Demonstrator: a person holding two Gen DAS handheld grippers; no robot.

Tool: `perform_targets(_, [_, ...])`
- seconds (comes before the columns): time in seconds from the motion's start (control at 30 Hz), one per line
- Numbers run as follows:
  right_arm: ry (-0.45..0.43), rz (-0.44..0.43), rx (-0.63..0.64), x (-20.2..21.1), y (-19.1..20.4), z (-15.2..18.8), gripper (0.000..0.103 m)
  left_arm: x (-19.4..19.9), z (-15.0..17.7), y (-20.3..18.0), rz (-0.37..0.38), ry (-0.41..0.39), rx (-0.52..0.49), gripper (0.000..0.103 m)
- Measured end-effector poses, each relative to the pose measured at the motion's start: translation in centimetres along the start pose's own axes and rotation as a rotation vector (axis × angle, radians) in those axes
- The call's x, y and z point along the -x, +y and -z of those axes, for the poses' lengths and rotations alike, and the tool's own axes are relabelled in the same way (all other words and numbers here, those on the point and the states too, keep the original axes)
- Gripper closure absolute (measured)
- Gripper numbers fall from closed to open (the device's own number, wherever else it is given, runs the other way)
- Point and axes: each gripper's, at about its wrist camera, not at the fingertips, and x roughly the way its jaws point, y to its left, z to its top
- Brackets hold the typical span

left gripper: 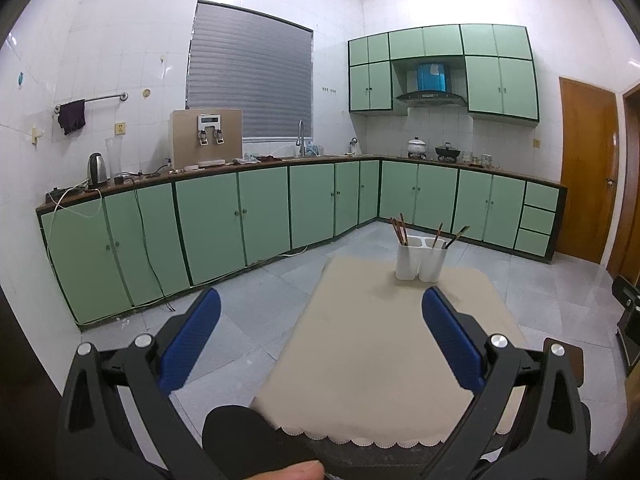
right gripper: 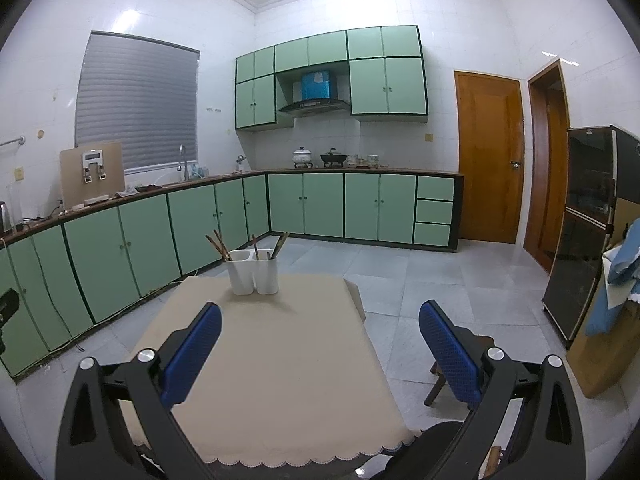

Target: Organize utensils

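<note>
A white two-compartment utensil holder stands at the far end of a table covered with a beige cloth. Several brown chopsticks lean in its left compartment. A few more chopsticks stick out of the right one. My left gripper is open and empty, held above the near end of the table. My right gripper is open and empty too, well short of the holder.
Green cabinets under a dark counter run along the left and far walls. A dark cabinet and wooden doors stand at the right. A wooden stool sits by the table's right side. The floor is grey tile.
</note>
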Motion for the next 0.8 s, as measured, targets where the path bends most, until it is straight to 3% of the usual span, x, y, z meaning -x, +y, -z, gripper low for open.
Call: perform_targets(0.8, [0.000, -0.002, -0.010, 0.17, 0.08, 0.32, 0.006, 0.86, -0.10, 0.40, -0.051, -0.044, 0.007, 0.005])
